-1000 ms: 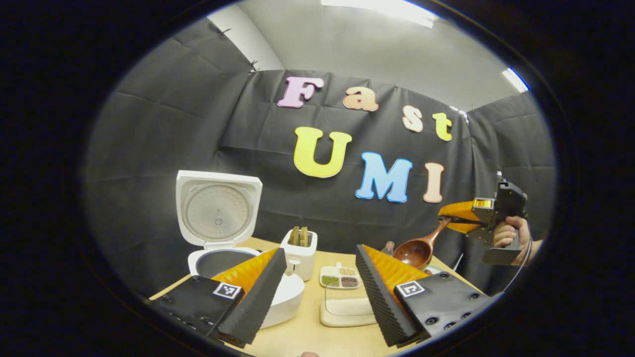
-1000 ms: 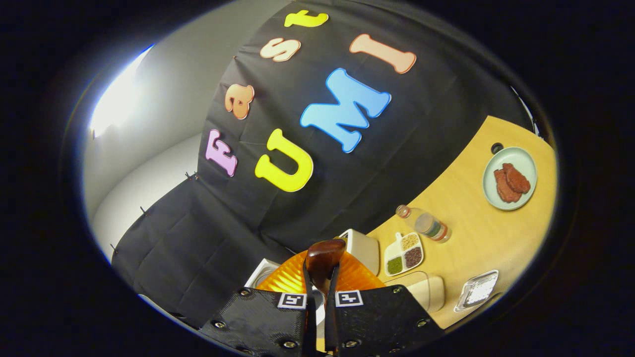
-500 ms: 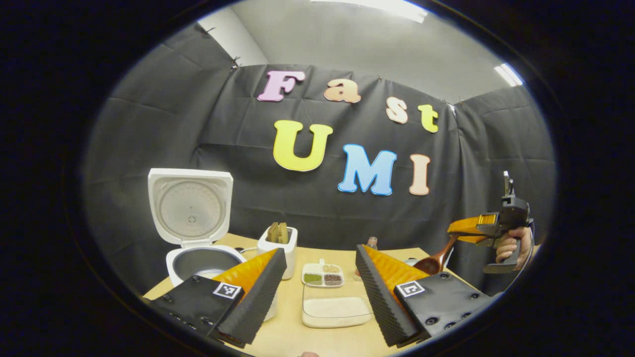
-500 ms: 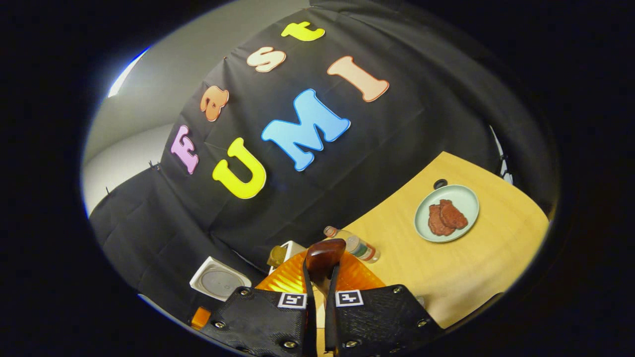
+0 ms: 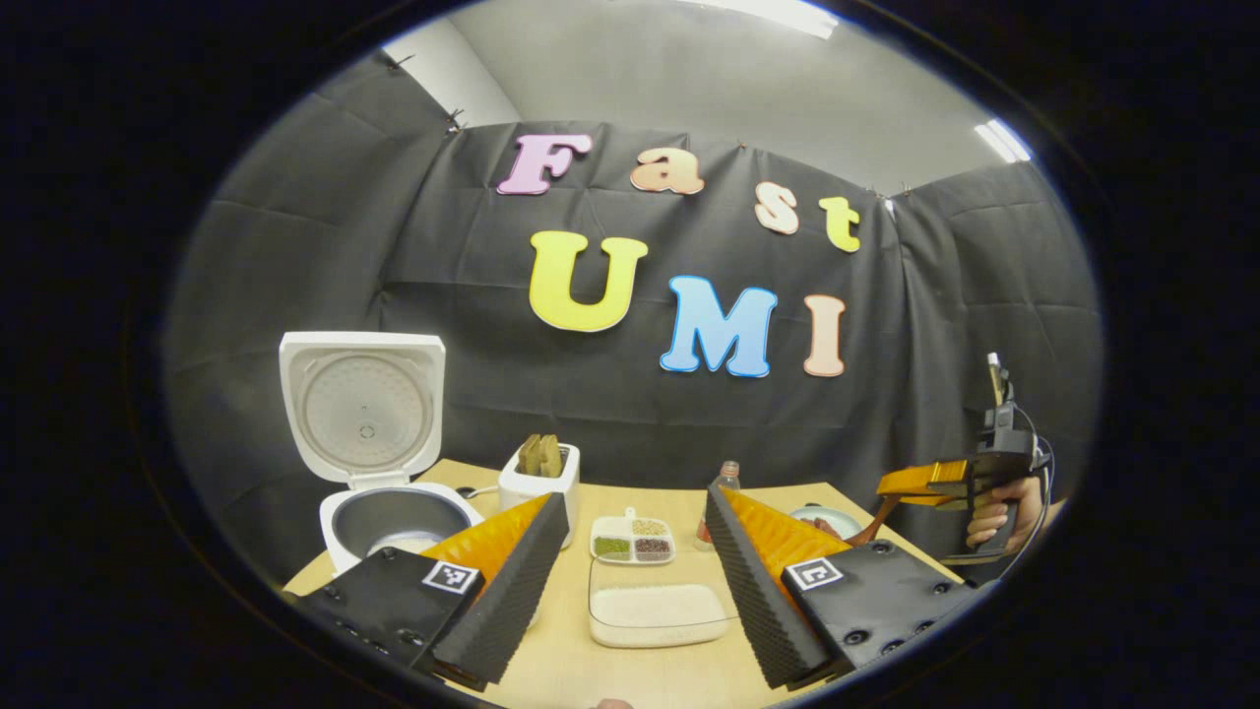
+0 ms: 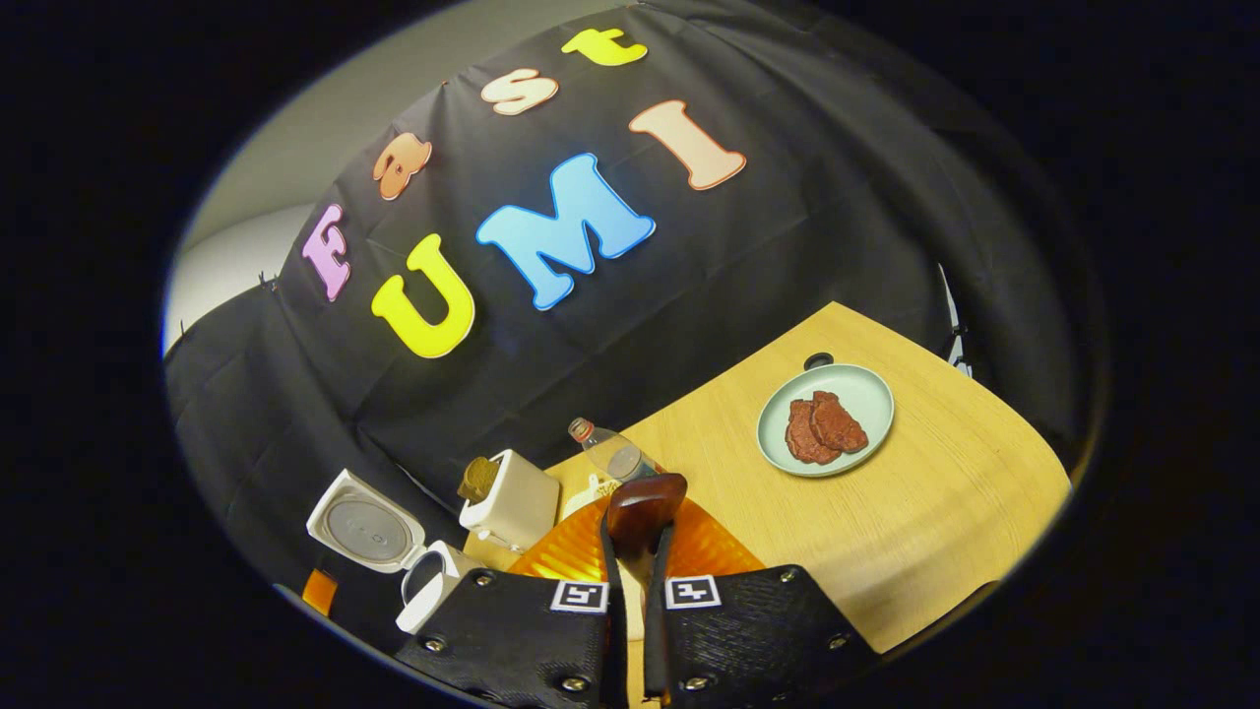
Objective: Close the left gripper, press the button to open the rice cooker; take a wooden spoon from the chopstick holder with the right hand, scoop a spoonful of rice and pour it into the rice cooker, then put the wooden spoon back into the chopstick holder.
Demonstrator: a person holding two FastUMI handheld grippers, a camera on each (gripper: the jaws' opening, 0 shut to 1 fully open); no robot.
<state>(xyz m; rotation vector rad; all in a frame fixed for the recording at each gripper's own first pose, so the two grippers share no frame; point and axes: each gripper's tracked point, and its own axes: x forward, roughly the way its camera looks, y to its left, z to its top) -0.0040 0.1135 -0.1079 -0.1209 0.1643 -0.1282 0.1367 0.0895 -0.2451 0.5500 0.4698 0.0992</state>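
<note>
Lowered right gripper (image 6: 630, 566) holds wooden spoon (image 6: 645, 502) above table (image 6: 945, 522).

Spoon (image 6: 645, 512) handle was hidden between the right gripper (image 6: 630, 591) fingers, its bowl's inside unseen; cooker (image 5: 394, 517) front sat behind a left finger (image 5: 512, 581); bottle (image 6: 615, 455) partly blocked.

One plate (image 6: 868, 392), two patties (image 6: 825, 425)
</note>
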